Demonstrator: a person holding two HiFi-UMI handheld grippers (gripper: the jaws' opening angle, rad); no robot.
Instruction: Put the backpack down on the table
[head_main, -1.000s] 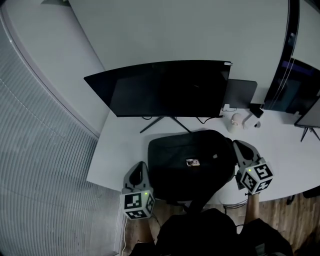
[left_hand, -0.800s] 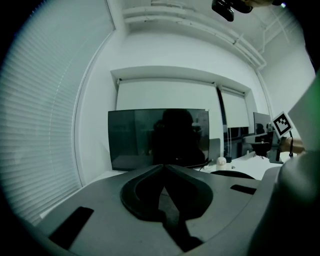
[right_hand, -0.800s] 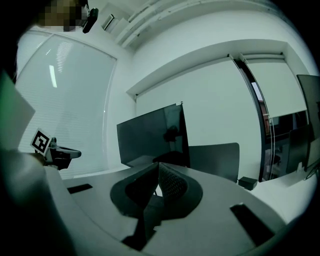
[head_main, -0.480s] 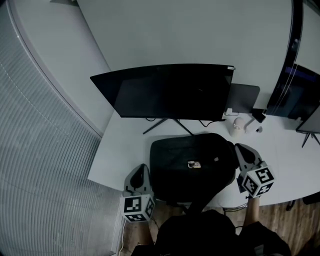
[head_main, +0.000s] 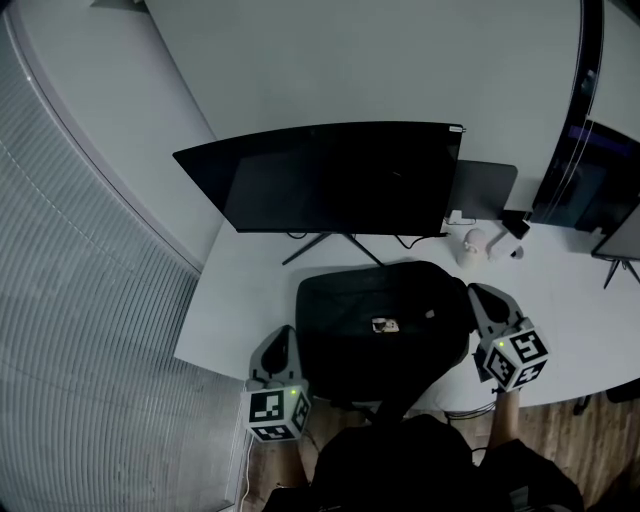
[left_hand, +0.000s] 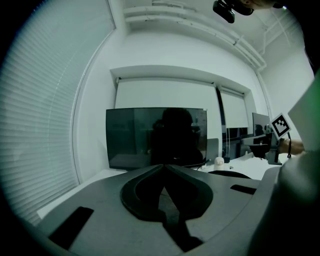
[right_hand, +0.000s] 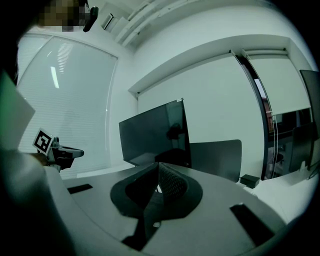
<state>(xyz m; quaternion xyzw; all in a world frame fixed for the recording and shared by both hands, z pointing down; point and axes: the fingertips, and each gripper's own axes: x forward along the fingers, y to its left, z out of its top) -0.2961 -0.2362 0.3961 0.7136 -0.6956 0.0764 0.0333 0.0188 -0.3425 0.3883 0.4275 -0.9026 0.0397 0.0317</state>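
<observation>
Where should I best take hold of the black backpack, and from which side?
Probably its two side edges, one tool from each side: the backpack lies flat on the table, with the left tool and right tool shut and flanking it.

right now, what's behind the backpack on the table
A wide dark monitor on a splayed stand, with a small white object to its right. The backpack hides the part of the table beneath it.

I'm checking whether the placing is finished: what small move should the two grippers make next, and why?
Probably just draw both grippers back towards the person. The backpack seems to lie flat on the table in front of the monitor. The left gripper and right gripper flank it, jaws together with nothing between them.
</observation>
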